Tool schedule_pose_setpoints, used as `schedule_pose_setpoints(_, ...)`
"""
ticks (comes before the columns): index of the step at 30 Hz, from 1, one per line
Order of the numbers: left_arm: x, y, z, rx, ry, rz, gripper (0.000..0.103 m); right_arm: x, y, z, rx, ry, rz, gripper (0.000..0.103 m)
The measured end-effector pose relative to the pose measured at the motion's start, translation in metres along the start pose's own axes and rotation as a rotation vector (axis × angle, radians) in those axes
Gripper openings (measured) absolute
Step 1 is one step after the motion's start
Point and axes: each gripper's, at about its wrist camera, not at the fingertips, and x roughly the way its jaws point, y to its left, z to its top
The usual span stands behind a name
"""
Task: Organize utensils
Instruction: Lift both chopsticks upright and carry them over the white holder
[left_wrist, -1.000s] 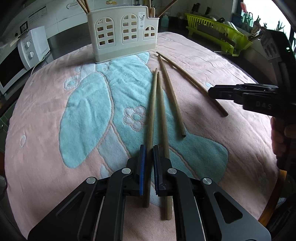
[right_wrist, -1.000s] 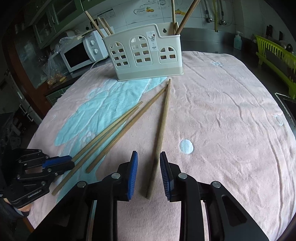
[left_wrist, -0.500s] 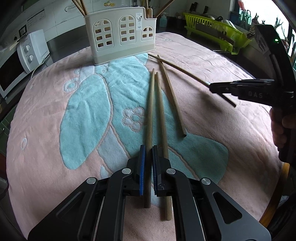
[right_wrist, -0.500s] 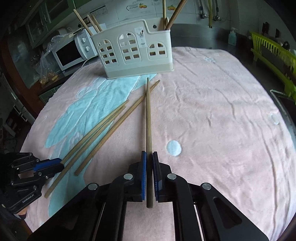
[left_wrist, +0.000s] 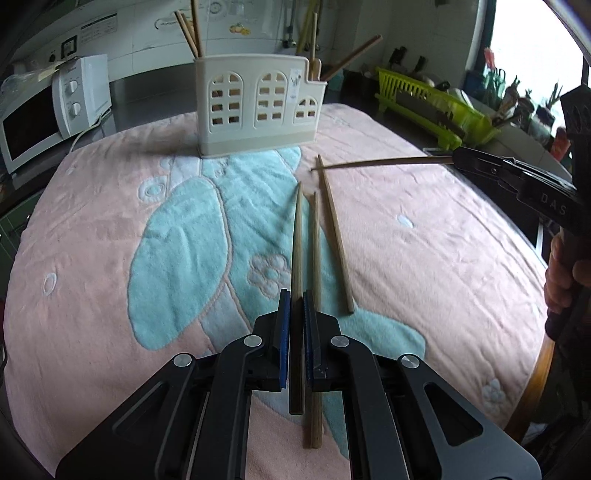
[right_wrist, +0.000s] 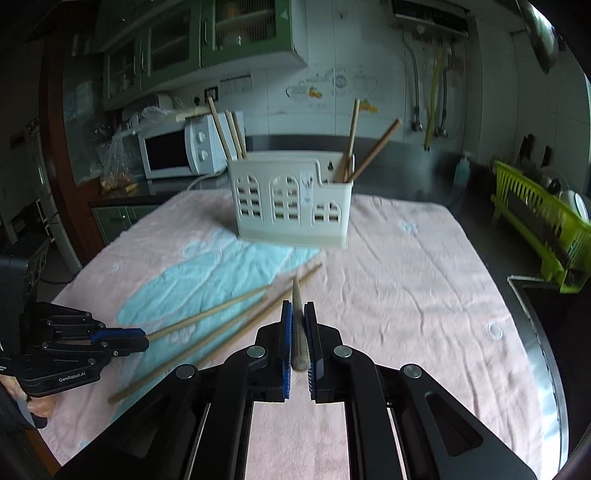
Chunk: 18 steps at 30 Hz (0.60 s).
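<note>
Wooden chopsticks fill both my tools: left tool (left_wrist: 294, 317) pinches one chopstick (left_wrist: 297, 236) lengthwise, right tool (right_wrist: 297, 332) pinches another (right_wrist: 297, 325), both aimed at the cream holder (left_wrist: 258, 107) at twelve o'clock for dropping in. Two loose chopsticks (left_wrist: 334, 236) lie on the tabletop towel (left_wrist: 92, 240).
</note>
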Motion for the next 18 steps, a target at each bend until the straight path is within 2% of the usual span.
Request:
schedule_pose_setpoints(12,-0.028,0.009,0.031,-0.087,-0.189,0.005,0.005,0.000,0.000,0.028,0.036,-0.069,0.056,0.007)
schedule_pose_setpoints(18,-0.031,0.009,0.050,-0.108,-0.236,-0.003,0.005,0.000,0.001,0.042,0.033,-0.077,0.071,0.007)
